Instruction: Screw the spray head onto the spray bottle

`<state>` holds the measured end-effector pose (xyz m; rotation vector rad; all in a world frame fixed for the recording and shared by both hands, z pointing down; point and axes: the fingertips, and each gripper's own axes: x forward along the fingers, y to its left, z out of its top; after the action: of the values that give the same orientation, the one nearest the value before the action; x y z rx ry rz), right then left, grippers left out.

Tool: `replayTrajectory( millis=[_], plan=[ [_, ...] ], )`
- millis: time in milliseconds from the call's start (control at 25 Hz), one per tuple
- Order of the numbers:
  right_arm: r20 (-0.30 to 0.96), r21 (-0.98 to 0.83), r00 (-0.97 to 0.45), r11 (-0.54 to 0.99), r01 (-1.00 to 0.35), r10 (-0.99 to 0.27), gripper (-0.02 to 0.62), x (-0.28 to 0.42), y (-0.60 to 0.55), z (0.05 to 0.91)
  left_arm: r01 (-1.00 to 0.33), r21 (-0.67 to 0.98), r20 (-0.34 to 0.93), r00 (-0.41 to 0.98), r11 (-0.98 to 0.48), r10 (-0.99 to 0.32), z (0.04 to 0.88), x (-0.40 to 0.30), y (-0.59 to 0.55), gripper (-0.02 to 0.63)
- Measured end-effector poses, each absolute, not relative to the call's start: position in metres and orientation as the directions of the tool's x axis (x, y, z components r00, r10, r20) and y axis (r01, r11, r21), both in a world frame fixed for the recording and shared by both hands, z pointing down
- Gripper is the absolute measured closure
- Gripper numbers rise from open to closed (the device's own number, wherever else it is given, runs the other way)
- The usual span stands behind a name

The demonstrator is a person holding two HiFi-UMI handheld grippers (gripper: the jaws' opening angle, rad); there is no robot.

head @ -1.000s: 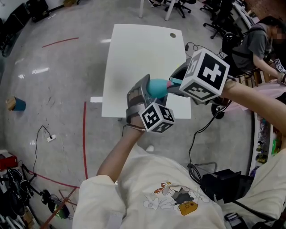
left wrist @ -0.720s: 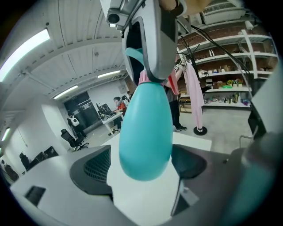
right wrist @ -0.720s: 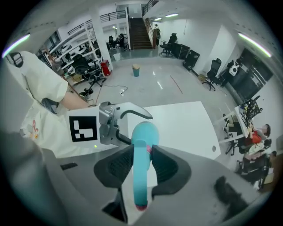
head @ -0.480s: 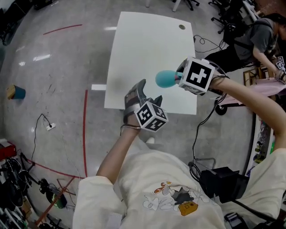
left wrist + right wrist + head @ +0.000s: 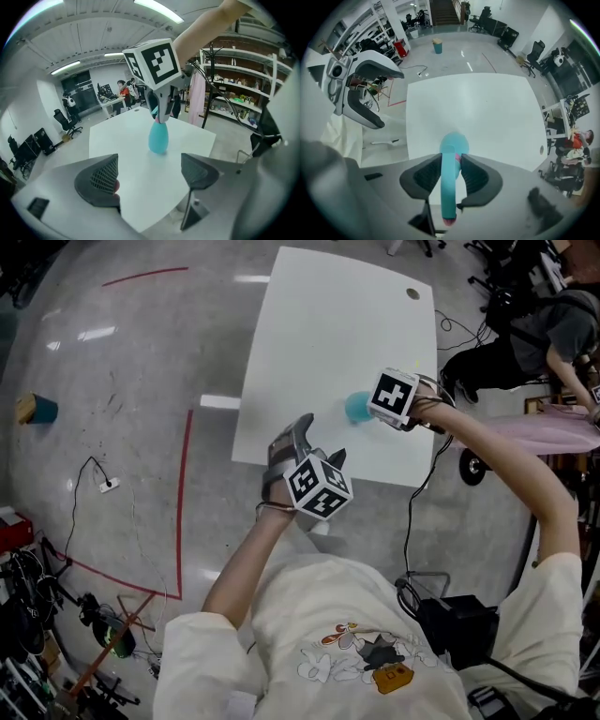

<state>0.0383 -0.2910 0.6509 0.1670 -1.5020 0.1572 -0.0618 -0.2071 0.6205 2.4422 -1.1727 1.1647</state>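
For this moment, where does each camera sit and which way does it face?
Left gripper view: on the left gripper, facing along its open, empty jaws across the table to the bottle; right gripper and forearm show.
Right gripper view: on the right gripper, facing down past jaws clamped on the bottle; left gripper shows upper left.
Head view: on the head, facing steeply down; both forearms and grippers show.
All three share the bottle and table.

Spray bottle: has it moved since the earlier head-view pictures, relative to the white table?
Yes. The spray bottle, clamped in the right gripper, has come down from high above the white table to about its surface.
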Motion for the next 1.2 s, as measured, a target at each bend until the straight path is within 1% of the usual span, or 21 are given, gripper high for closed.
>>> replayTrajectory(
  millis=[280,440,600,760,920,1040,1200],
  plan=[
    [0.99,-0.028,0.13,0.985,-0.171,0.051,0.465,0.025,-0.284,0.67,-0.721,-0.129,0.732,0.393,-0.681,-0.556,0.629,-0.065,-0.206,0.183],
    [0.988,-0.031,0.146,0.992,-0.124,0.049,0.465,0.022,-0.283,0.676,-0.719,-0.124,0.733,0.398,-0.684,-0.552,0.63,-0.06,-0.207,0.183],
    [0.989,-0.023,0.143,0.994,-0.107,0.038,0.465,0.019,-0.285,0.678,-0.719,-0.119,0.737,0.399,-0.685,-0.546,0.632,-0.061,-0.206,0.183],
    [0.995,-0.015,0.091,0.986,-0.166,0.03,0.46,0.01,-0.29,0.673,-0.717,-0.114,0.738,0.402,-0.688,-0.542,0.631,-0.062,-0.205,0.183],
    [0.999,-0.018,0.033,0.974,-0.225,0.026,0.41,0.01,-0.295,0.66,-0.711,-0.119,0.737,0.405,-0.693,-0.541,0.628,-0.056,-0.203,0.183],
    [1.0,-0.025,-0.023,0.968,-0.248,0.02,0.39,0.01,-0.292,0.647,-0.704,-0.123,0.739,0.406,-0.7,-0.538,0.625,-0.05,-0.197,0.183],
    [0.992,-0.033,-0.124,0.96,-0.279,-0.002,0.382,0.008,-0.292,0.619,-0.704,-0.126,0.735,0.407,-0.699,-0.542,0.619,-0.047,-0.199,0.183]
  ],
)
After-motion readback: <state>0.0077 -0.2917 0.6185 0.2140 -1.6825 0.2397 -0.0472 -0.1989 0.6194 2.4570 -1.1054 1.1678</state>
